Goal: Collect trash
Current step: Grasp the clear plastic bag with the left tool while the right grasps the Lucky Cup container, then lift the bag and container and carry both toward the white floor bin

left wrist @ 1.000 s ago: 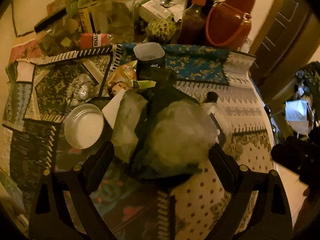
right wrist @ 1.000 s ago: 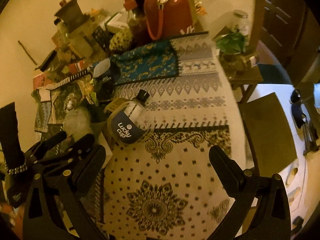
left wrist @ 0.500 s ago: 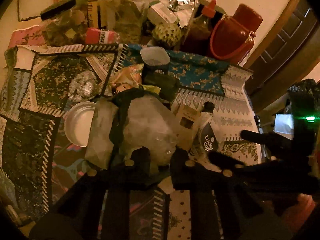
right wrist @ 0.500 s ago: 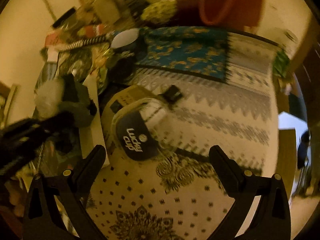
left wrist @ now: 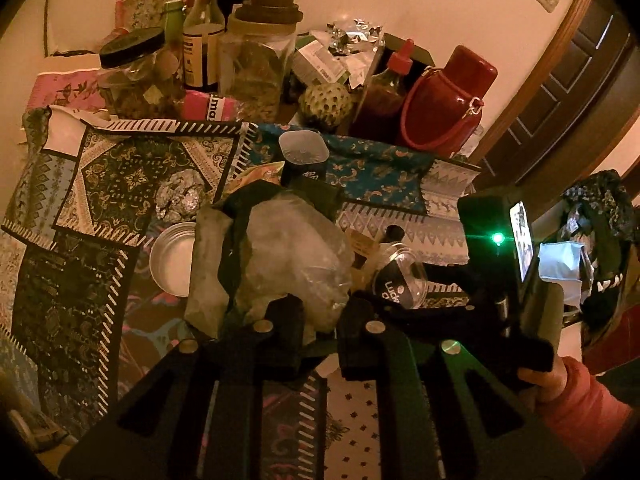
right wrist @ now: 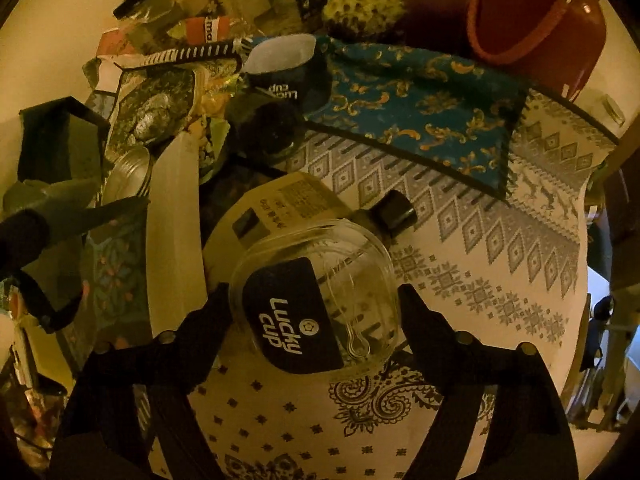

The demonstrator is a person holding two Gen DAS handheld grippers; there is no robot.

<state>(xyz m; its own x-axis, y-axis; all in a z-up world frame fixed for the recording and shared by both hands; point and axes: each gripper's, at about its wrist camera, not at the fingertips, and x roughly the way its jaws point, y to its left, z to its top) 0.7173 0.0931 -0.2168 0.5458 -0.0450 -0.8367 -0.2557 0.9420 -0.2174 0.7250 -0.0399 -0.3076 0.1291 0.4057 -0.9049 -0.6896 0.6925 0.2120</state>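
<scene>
clear lucky cup dome lid (right wrist: pixel 316 304) is bracketed by the right claw (right wrist: pixel 314 312), whose jaws have just been closing onto its sides; it lies tilted on a carton mid-worktop (right wrist: pixel 460 280). crumpled plastic bag (left wrist: pixel 288 256) is pinched by the narrowed left claw (left wrist: pixel 320 324).

Left gripper (left wrist: pixel 320 320) jaws pinched shut; right gripper (right wrist: pixel 316 312) jaws just closing, half-spread.

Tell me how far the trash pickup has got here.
Early. Left gripper is shut on the crumpled plastic bag. Right gripper jaws have just been closing around the clear Lucky Cup lid. Still on the table: foil ball, blue cup, snack wrapper. No bin in view.
</scene>
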